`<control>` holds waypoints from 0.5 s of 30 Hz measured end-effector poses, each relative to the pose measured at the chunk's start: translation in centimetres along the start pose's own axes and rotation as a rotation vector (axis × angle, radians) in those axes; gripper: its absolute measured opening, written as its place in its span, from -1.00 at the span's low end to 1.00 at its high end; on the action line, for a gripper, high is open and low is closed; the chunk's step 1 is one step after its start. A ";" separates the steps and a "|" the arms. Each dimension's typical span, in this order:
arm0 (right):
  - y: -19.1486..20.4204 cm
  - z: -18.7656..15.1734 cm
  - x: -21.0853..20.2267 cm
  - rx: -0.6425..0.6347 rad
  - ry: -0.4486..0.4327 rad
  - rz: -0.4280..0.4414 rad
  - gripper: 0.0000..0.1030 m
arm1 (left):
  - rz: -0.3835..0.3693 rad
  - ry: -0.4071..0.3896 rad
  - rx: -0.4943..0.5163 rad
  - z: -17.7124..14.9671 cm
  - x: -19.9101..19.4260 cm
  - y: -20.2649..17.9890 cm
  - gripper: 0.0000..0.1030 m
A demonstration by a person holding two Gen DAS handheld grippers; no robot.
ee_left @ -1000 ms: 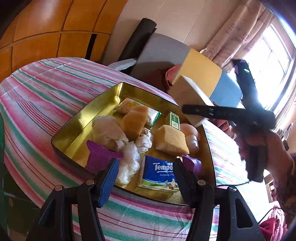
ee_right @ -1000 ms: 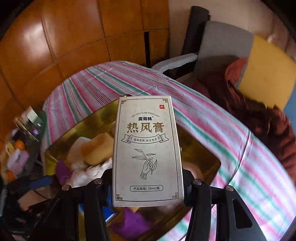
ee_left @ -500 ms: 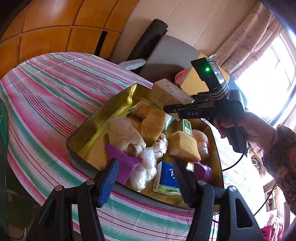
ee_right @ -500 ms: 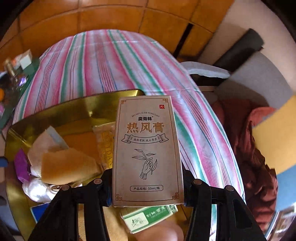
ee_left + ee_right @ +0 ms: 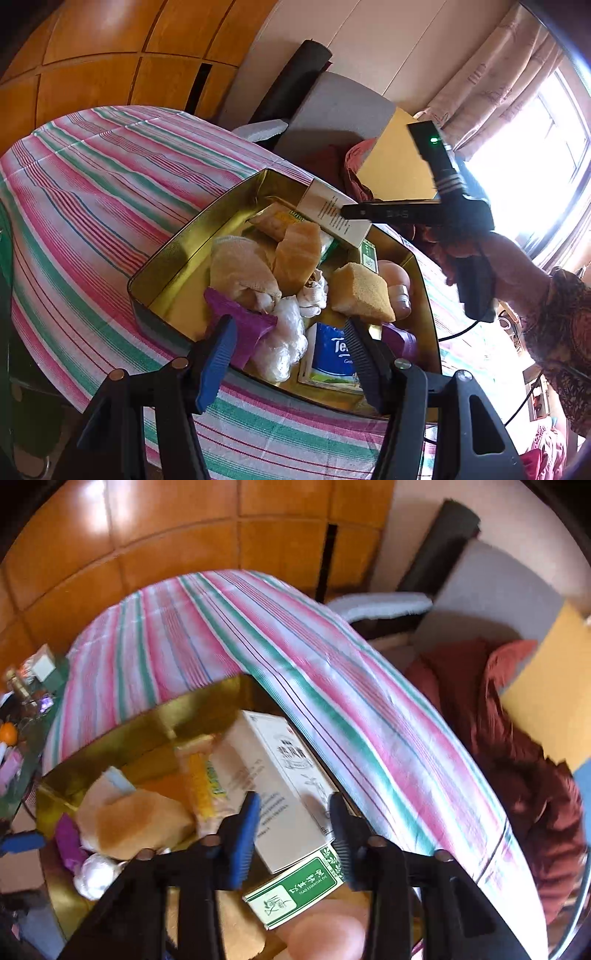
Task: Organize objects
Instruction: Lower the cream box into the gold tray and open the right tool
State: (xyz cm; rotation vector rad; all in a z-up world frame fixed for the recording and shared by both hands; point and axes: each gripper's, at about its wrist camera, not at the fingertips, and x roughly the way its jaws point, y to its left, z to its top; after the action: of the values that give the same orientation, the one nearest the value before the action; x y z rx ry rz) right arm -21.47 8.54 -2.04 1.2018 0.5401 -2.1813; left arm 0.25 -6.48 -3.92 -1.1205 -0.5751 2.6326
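Now the right gripper's [image 5: 293,836] fingers have spread and let go of the beige box [image 5: 275,786], which lies inside the gold tin [image 5: 207,236]; the left gripper [image 5: 291,354] hovers spread, empty, nearby.

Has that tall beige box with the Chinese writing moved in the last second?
Yes. The beige box has left the right gripper, whose fingers are now open, and lies tilted inside the gold tin, against its far wall.

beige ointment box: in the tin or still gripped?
In the tin: beige box lies tilted inside gold tin; right gripper is open.
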 end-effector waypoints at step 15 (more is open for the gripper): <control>1.1 -1.1 -2.1 0.204 -0.052 -0.040 0.00 | -0.007 -0.015 0.021 0.1 -0.6 -0.9 0.19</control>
State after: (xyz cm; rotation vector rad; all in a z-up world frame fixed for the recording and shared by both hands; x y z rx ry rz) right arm -19.13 9.03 -0.86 1.2441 0.3283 -2.3398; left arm 0.65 -5.89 -3.09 -1.0921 -0.5514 2.6371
